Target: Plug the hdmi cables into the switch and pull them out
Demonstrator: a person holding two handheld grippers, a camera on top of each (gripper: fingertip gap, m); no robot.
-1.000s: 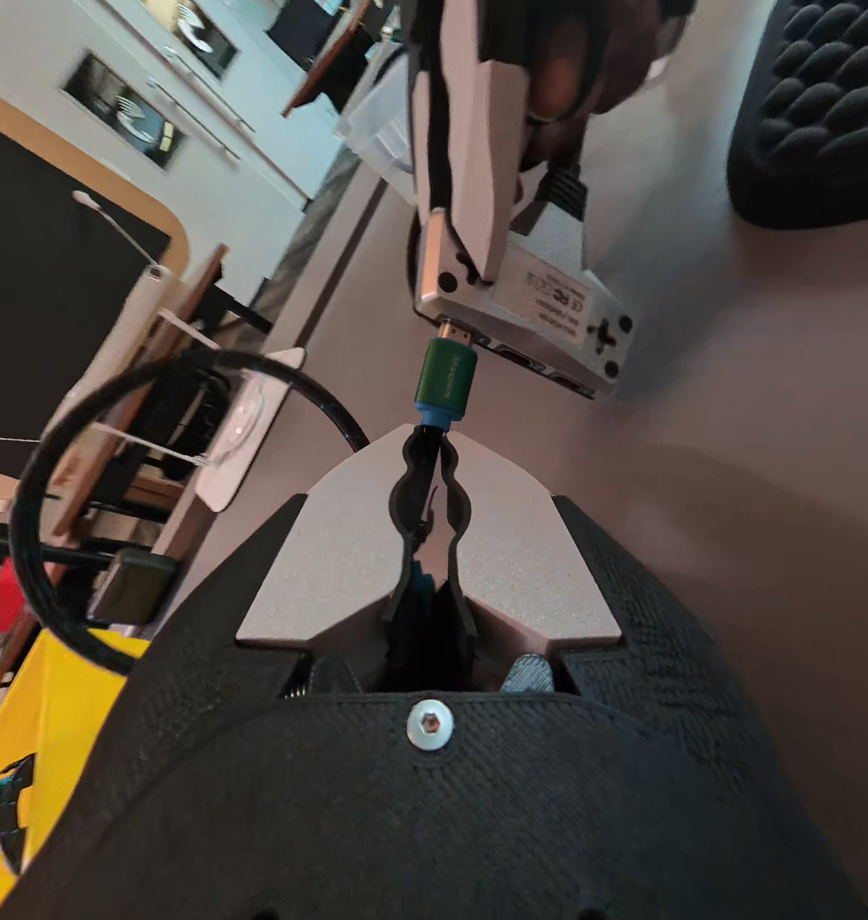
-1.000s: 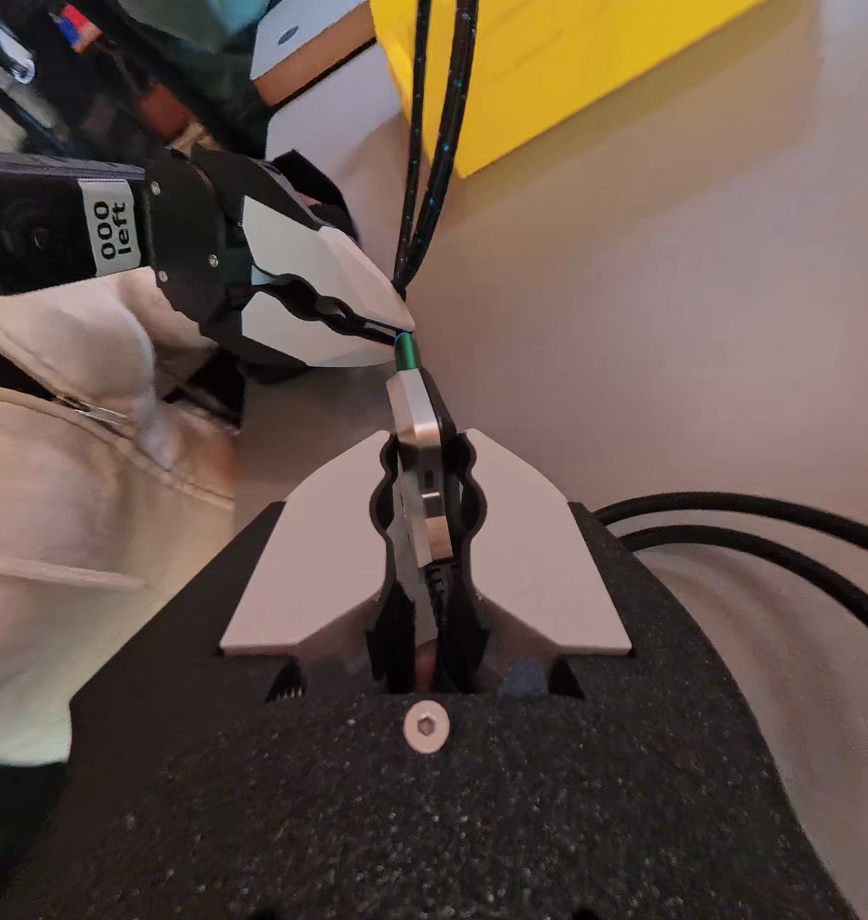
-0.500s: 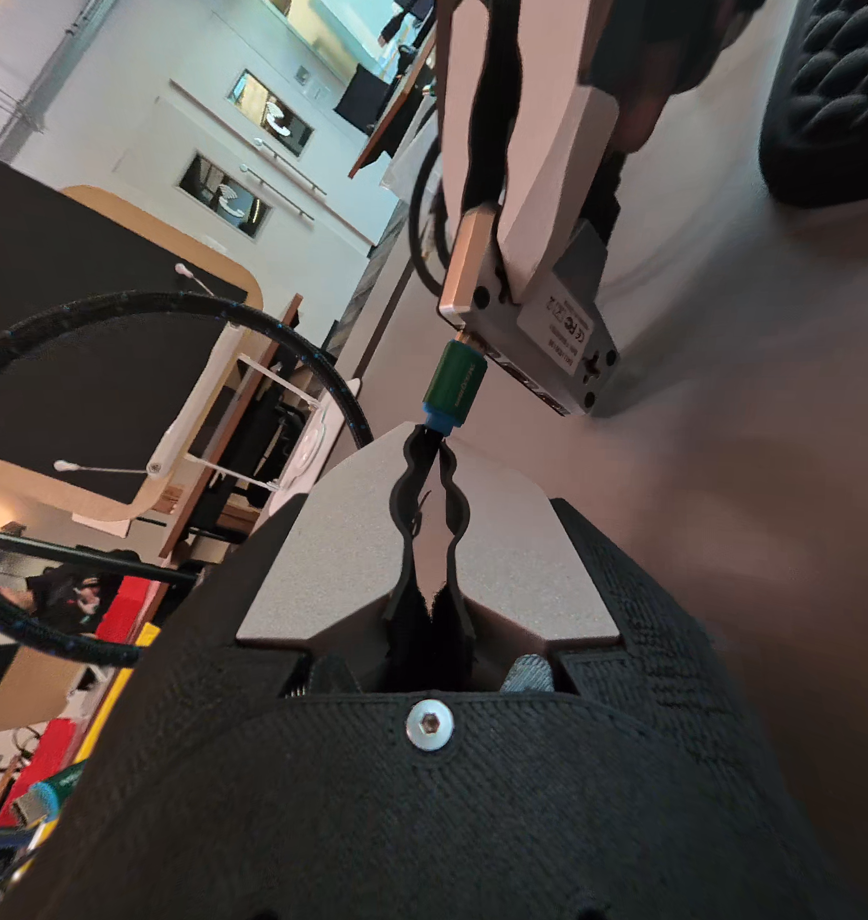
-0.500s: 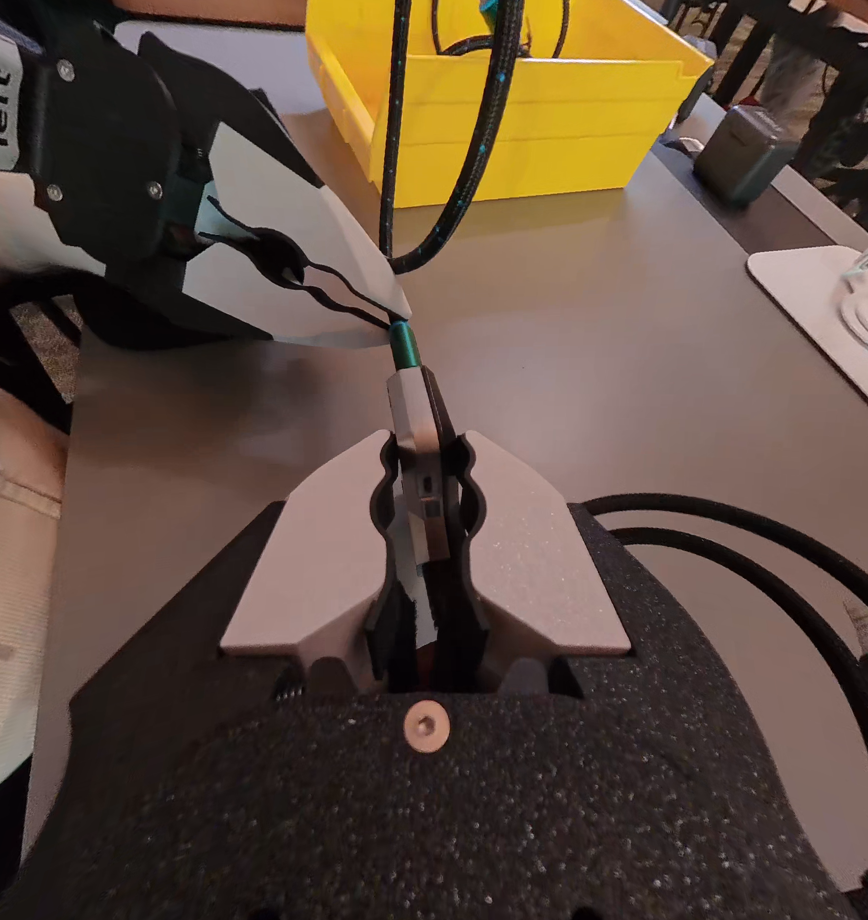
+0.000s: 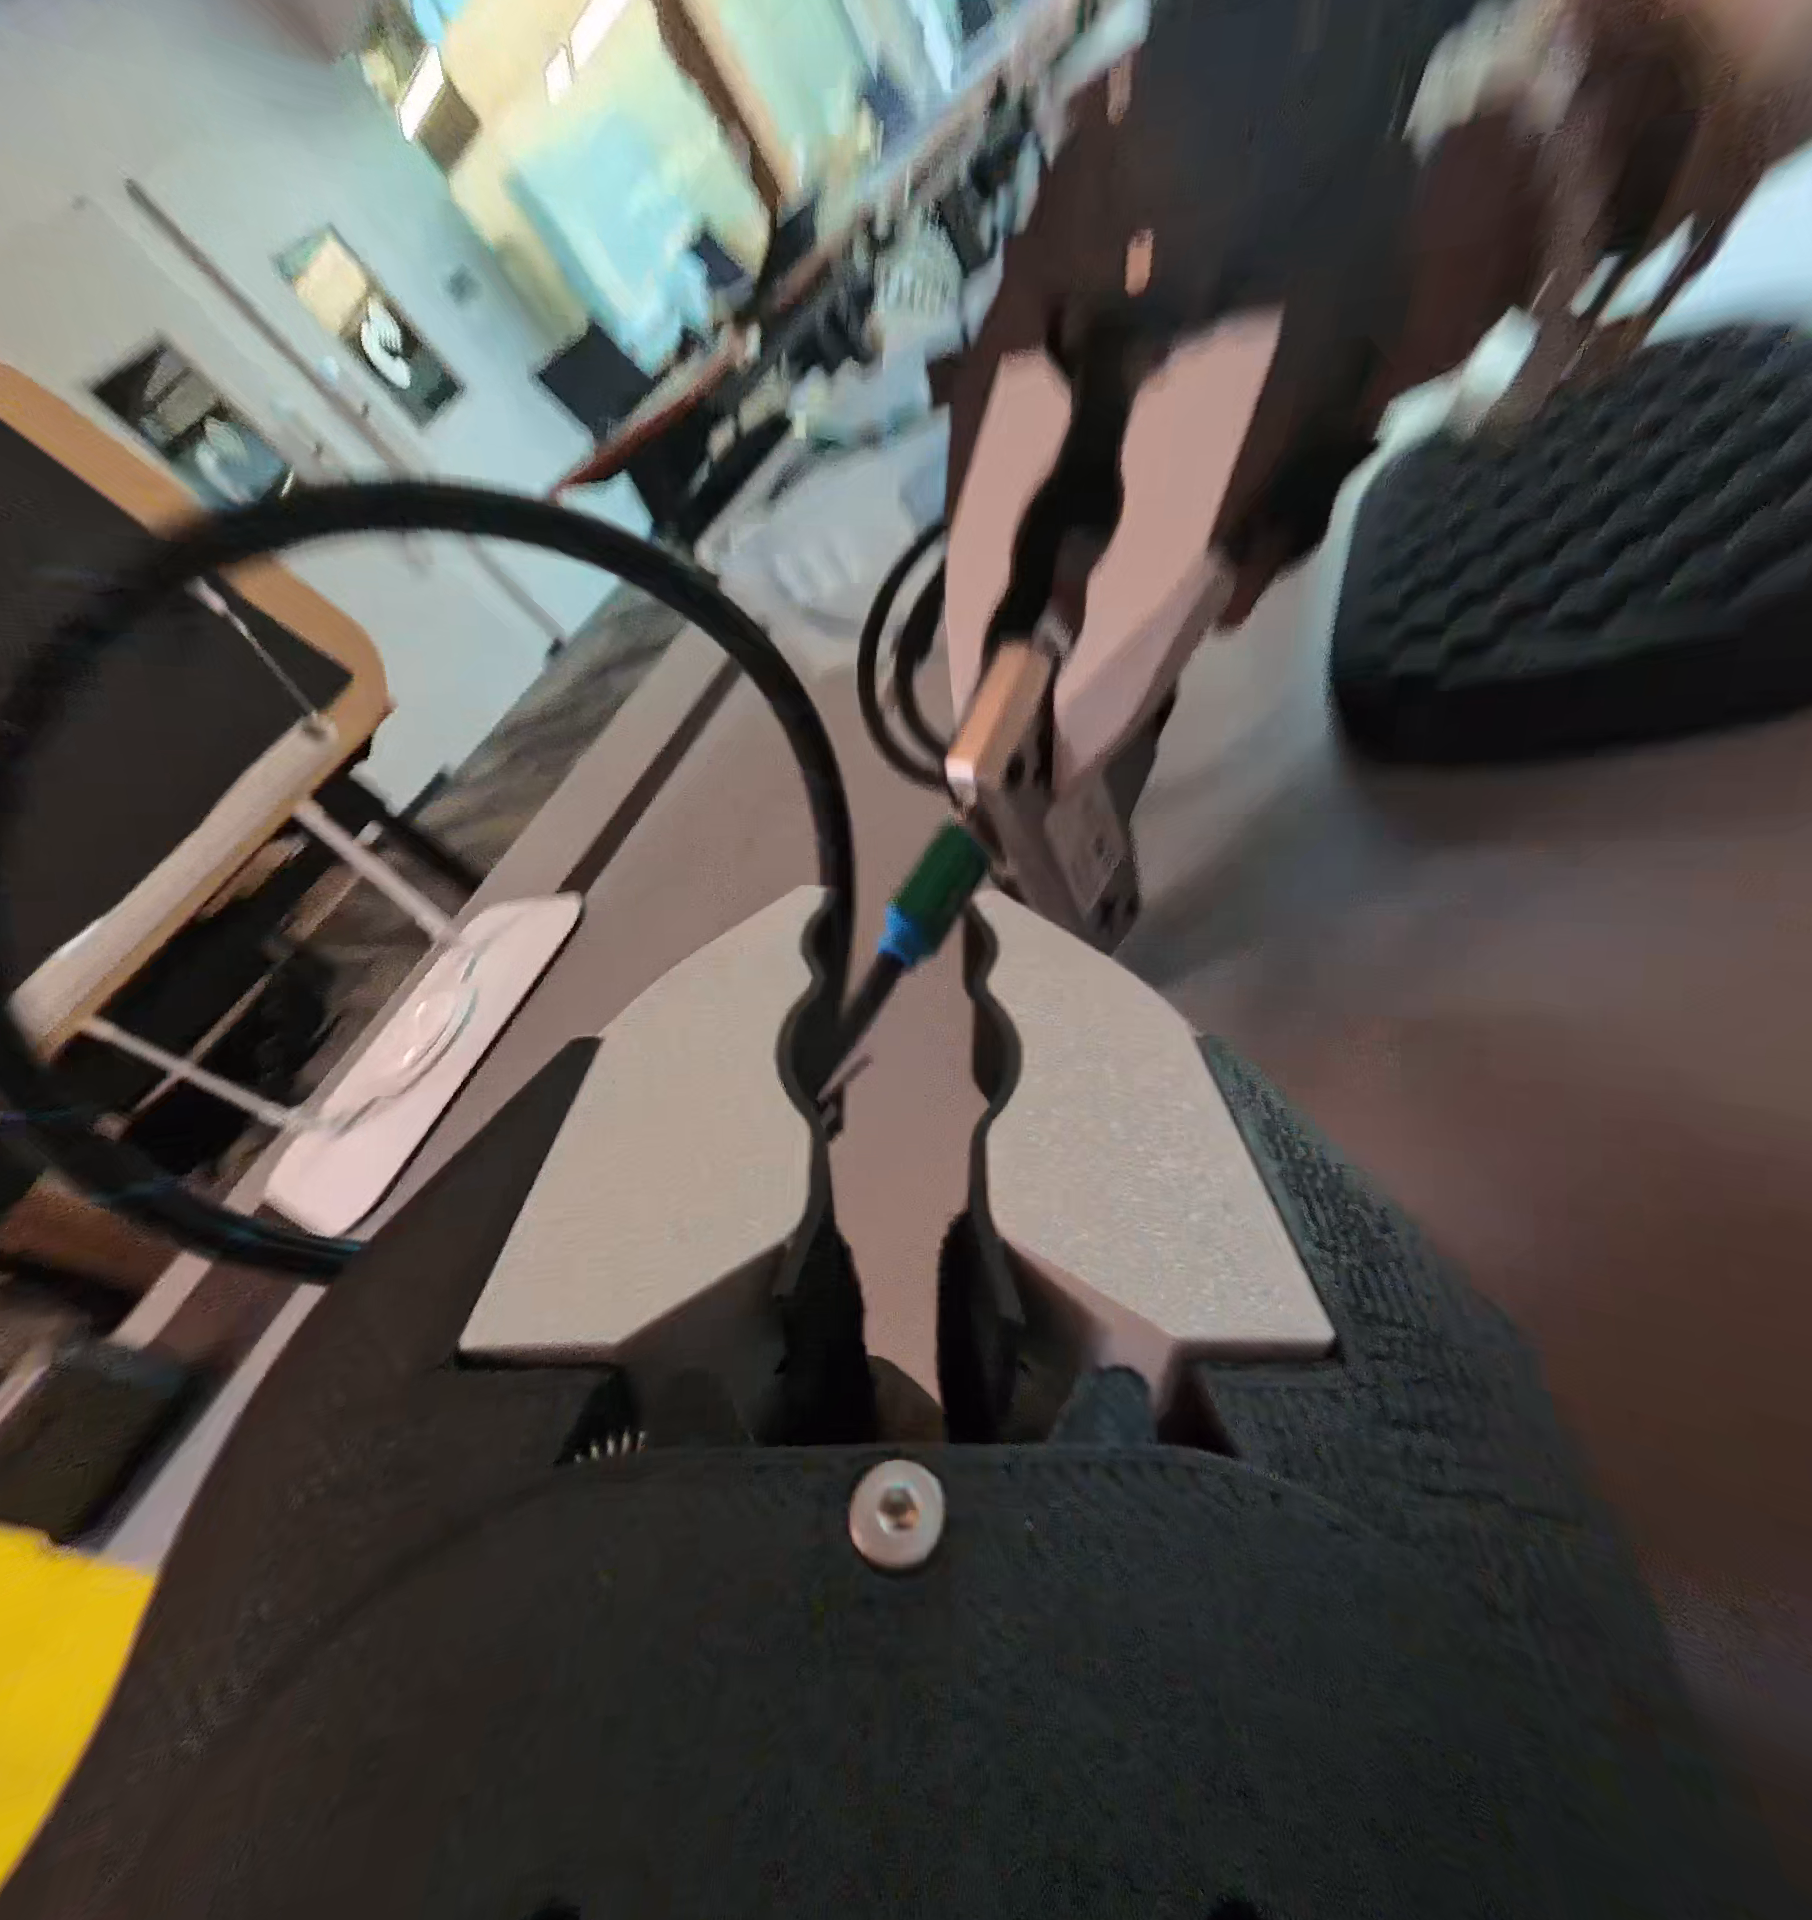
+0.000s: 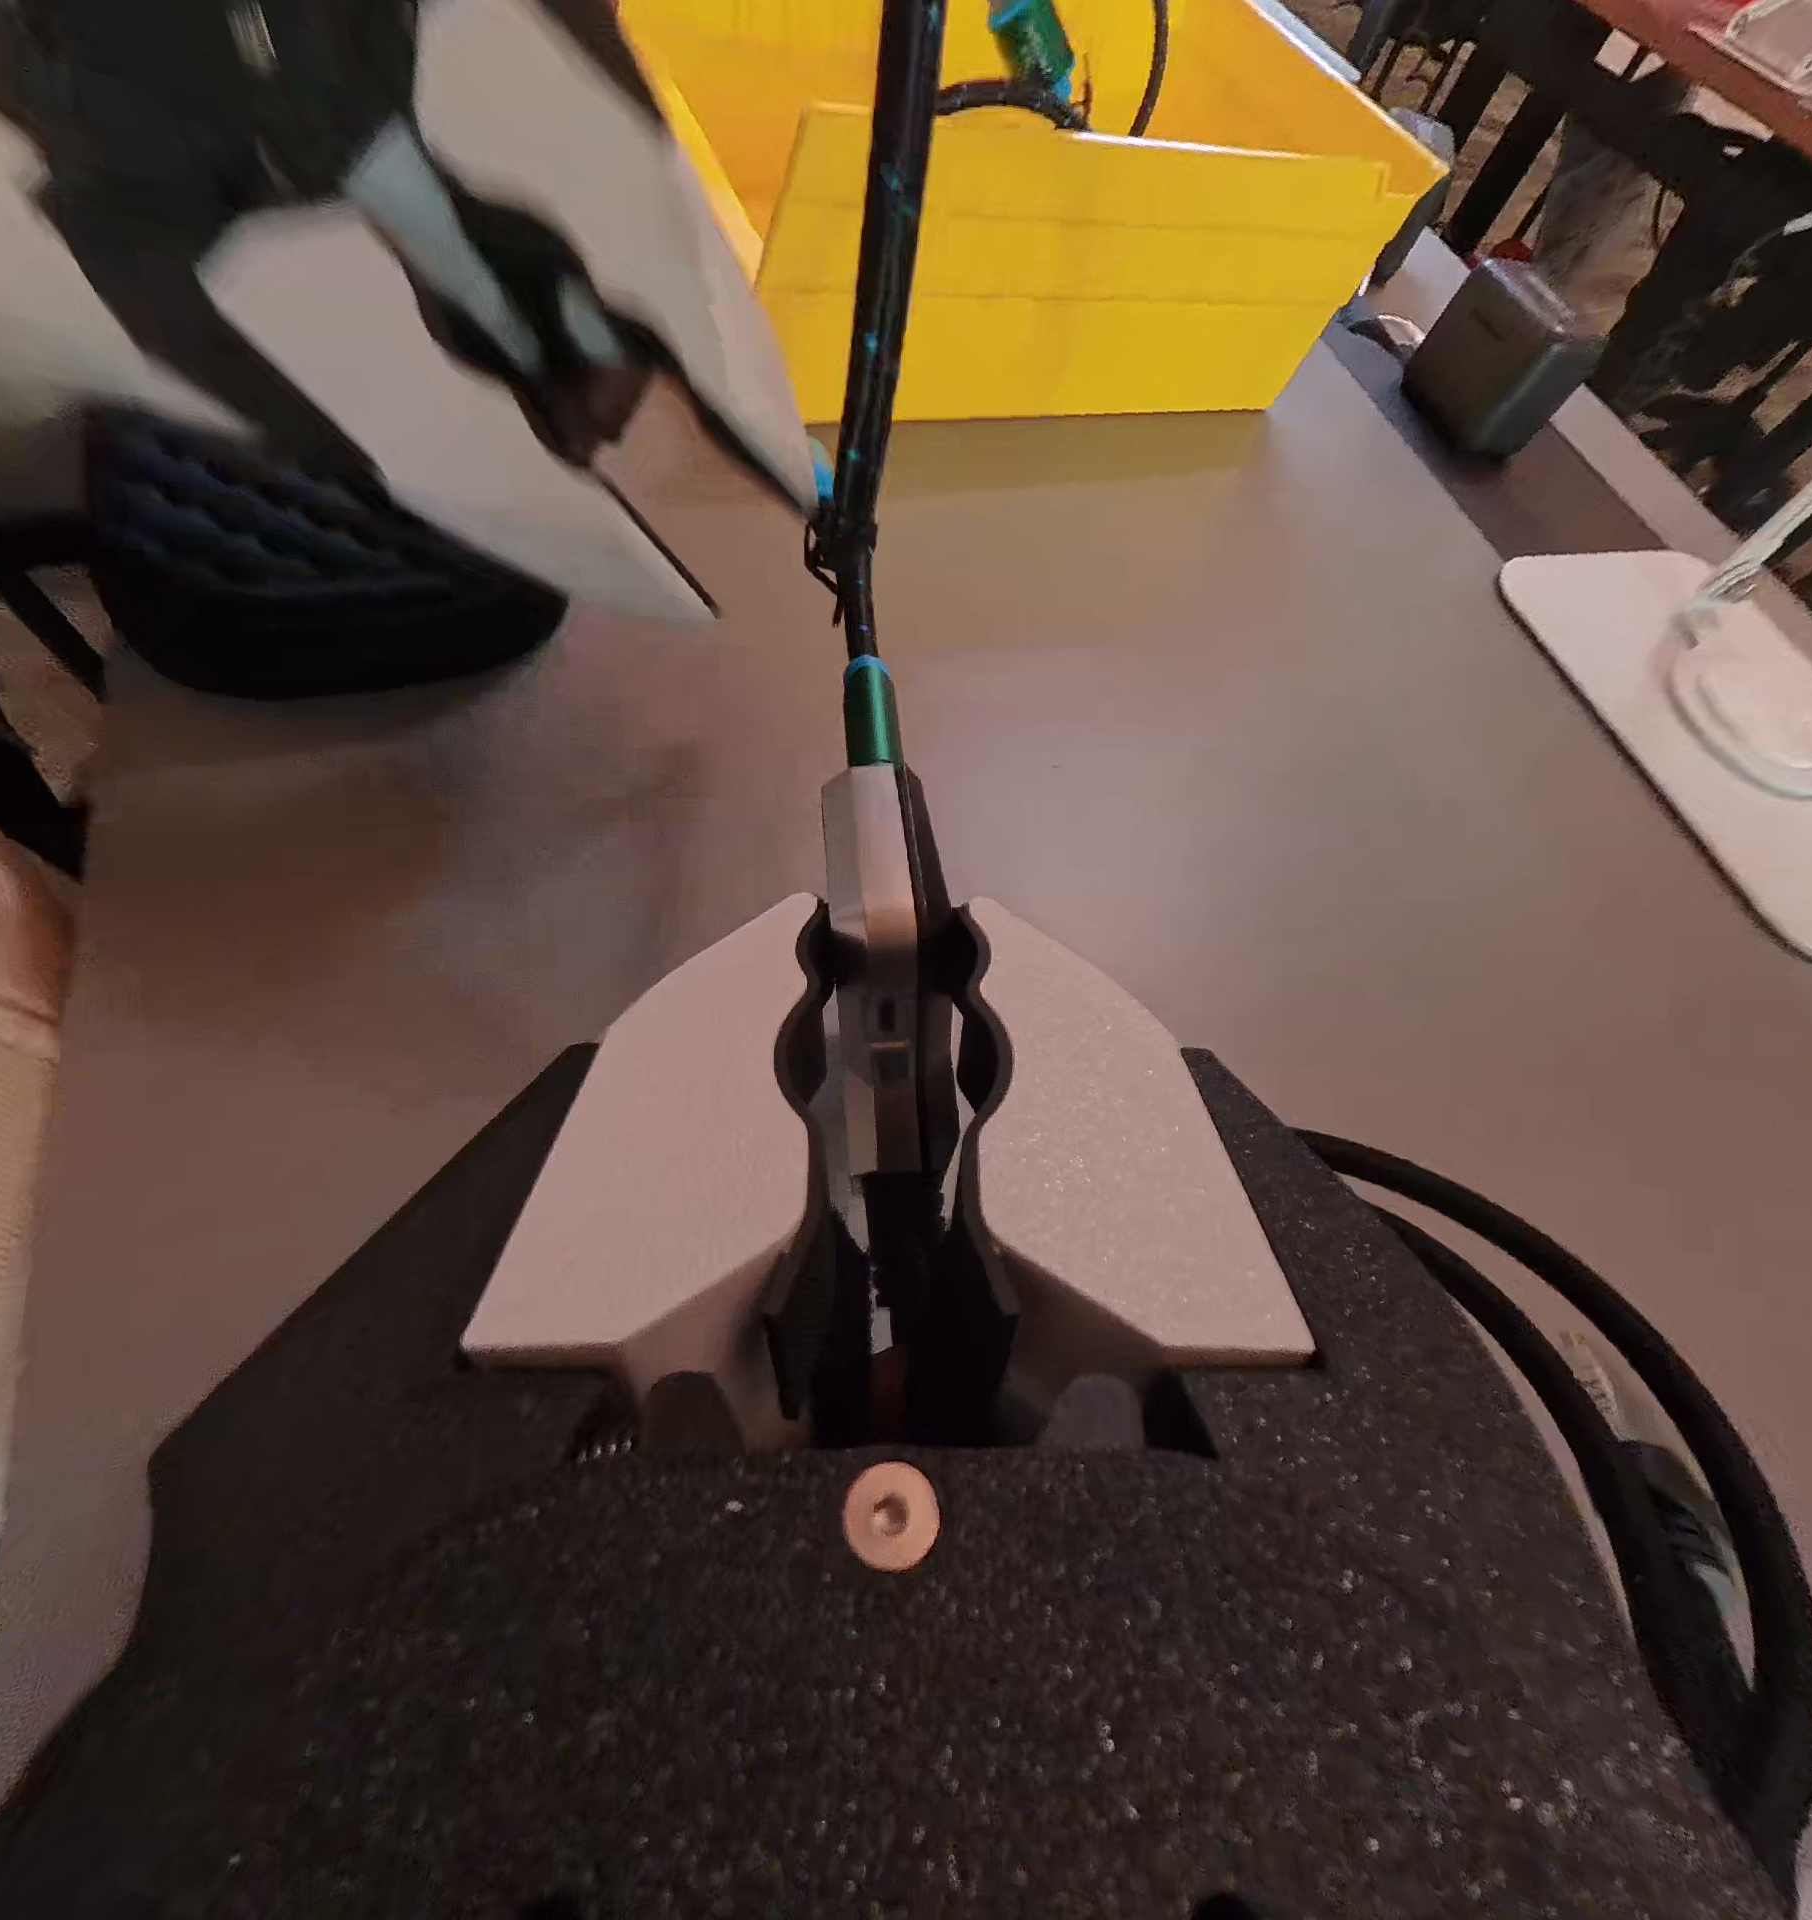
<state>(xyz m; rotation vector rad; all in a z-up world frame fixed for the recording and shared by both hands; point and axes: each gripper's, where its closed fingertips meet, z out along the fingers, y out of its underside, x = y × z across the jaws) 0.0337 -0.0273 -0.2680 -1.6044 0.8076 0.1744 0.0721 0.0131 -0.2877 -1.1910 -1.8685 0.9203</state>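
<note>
Left wrist view: the left gripper (image 5: 894,940) is showing its fingers (image 5: 673,1122) standing apart, with the bench (image 5: 1453,1039) visible through the gap. To the left of the fingers, a black braided cable (image 5: 528,520) is arcing in a wide loop, and a white flat base (image 5: 424,1039) is lying on the bench beyond it. The cable's lower end is running into the gap close to the left finger; whether it is touching that finger cannot be told. Just ahead of the fingertips, the green HDMI plug (image 5: 941,868) with its blue collar is sitting seated in the silver switch (image 5: 1047,790). The right gripper (image 5: 1089,582) is clamping the switch from above. To the right, a black textured pad (image 5: 1608,561) is resting on the bench.

Right wrist view: to the left of the fingers, the left gripper (image 6: 736,540) is appearing blurred, its fingers parted, beside the cable (image 6: 881,312) rather than closed on it. Centrally, the right gripper (image 6: 891,935) is holding its fingers (image 6: 1110,1143) clamped on the switch (image 6: 866,862), which is standing on edge between them. The green plug (image 6: 871,717) is sitting in the switch's far end, and its cable is rising toward the yellow bin (image 6: 1089,270) ahead. To the right, two further black cables (image 6: 1608,1299) are curving past the gripper body.
</note>
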